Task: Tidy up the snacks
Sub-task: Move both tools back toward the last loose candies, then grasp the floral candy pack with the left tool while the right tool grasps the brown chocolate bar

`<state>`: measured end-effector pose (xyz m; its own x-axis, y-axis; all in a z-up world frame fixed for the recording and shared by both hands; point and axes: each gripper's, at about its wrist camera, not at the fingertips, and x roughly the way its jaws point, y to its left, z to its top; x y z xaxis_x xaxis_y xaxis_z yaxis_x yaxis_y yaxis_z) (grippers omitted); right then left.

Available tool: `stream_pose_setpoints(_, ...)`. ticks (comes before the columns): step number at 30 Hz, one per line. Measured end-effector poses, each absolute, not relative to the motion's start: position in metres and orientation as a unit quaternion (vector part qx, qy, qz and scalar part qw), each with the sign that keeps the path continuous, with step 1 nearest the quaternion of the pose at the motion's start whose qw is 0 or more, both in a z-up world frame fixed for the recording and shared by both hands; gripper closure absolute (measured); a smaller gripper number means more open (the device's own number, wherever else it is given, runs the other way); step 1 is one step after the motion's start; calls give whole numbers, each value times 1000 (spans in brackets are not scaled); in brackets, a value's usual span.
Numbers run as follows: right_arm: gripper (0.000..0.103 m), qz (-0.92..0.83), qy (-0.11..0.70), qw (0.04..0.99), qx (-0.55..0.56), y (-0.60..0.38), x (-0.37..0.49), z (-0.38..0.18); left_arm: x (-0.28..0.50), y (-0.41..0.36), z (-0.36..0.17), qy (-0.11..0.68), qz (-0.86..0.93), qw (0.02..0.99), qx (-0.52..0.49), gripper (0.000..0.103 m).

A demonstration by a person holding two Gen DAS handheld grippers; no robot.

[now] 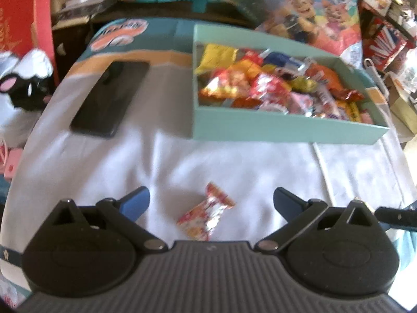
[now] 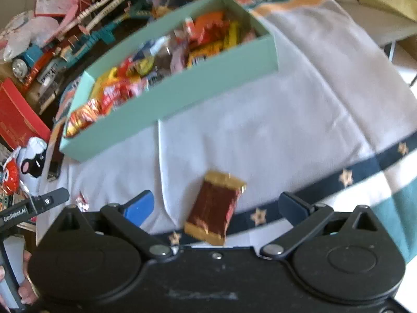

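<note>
Left gripper (image 1: pixel 211 199) jaws wide, empty, red-white candy (image 1: pixel 206 215) between; phone (image 1: pixel 109 99) left-view only. Right gripper (image 2: pixel 216 204) jaws wide, empty, brown-gold snack (image 2: pixel 215 206) near surface's front edge.

Mint-green box (image 1: pixel 273 126) upper right, full of wrappers. Red-white candy (image 1: pixel 207 212) lower centre. Brown-gold bar (image 2: pixel 215 207) lower centre, tilted.

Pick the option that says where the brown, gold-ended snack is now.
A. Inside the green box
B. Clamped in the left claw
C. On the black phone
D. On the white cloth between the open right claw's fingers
D: the brown snack lies on the white cloth between the right claw's spread fingers, short of the green box.
</note>
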<state>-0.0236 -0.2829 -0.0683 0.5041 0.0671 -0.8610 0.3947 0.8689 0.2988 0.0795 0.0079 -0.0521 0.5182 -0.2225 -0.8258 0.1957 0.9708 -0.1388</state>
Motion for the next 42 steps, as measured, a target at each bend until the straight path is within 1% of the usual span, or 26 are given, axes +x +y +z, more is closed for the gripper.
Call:
stream_pose_setpoints(1,4,-98,495,831,235,-281,-25,-72,79,11,-56,479,-116,870,-16,0)
stream_pose_setpoints(2,12,-96,500,828,234,-278,-25,-74,79,14,-58,482,-113,868,-18,0)
stream_pose_setpoints(4,18,-91,511,824,228,-272,-27,-80,79,18,-64,488,-108,866,-21,0)
stream_pose_setpoints(9,42,-86,503,844,165,-249,-21,-82,81,24,-76,500,-104,859,-22,0)
stream_pose_setpoints(10,55,-84,502,847,153,-244,-17,-82,82,24,-77,502,-103,859,-21,0)
stream_pose_setpoints(11,66,-84,499,851,142,-239,-14,-82,82,24,-78,502,-103,859,-19,0)
stream_pose_setpoints(13,71,-75,496,855,129,-232,-7,-82,82,26,-80,503,-101,859,-13,0)
stream_pose_setpoints(18,71,-52,488,867,86,-214,11,-83,85,32,-85,509,-91,856,-10,0)
stream_pose_setpoints(20,68,-49,486,869,81,-211,19,-82,87,33,-86,510,-91,855,-9,0)
stream_pose_setpoints(21,65,-48,485,870,77,-211,20,-82,88,32,-87,511,-92,855,-6,0)
stream_pose_setpoints(23,52,-47,486,870,72,-207,28,-84,89,28,-88,509,-97,855,2,0)
stream_pose_setpoints(24,48,-47,485,871,67,-205,30,-85,89,26,-88,508,-101,856,8,0)
stream_pose_setpoints(25,41,-45,485,871,59,-201,35,-86,90,23,-89,505,-107,856,15,0)
stream_pose_setpoints(27,38,-41,484,873,48,-197,36,-89,90,16,-90,501,-118,857,30,1)
stream_pose_setpoints(28,40,-40,482,875,32,-191,40,-92,90,12,-90,500,-124,856,38,2)
stream_pose_setpoints(29,52,-41,479,877,12,-187,40,-94,89,9,-91,498,-131,856,46,10)
stream_pose_setpoints(30,59,-40,475,879,-6,-183,39,-94,88,4,-91,494,-135,857,59,17)
stream_pose_setpoints(31,65,-30,471,882,-15,-181,38,-93,85,-1,-91,484,-140,860,78,21)
stream_pose_setpoints(32,66,-27,470,882,-17,-181,38,-93,83,-4,-91,478,-151,861,84,35)
stream_pose_setpoints(33,66,-23,470,882,-19,-182,38,-93,81,-7,-89,473,-164,861,85,53)
stream_pose_setpoints(34,67,-19,469,883,-18,-184,38,-92,79,-10,-87,470,-173,861,89,63)
stream_pose_setpoints(35,67,-18,469,883,-13,-187,37,-92,78,-14,-85,470,-182,859,92,76)
stream_pose_setpoints(36,67,-18,470,882,-2,-191,37,-91,78,-17,-84,467,-176,861,98,82)
stream_pose_setpoints(42,67,-28,463,884,61,-216,33,-83,87,-5,-80,485,-167,857,45,83)
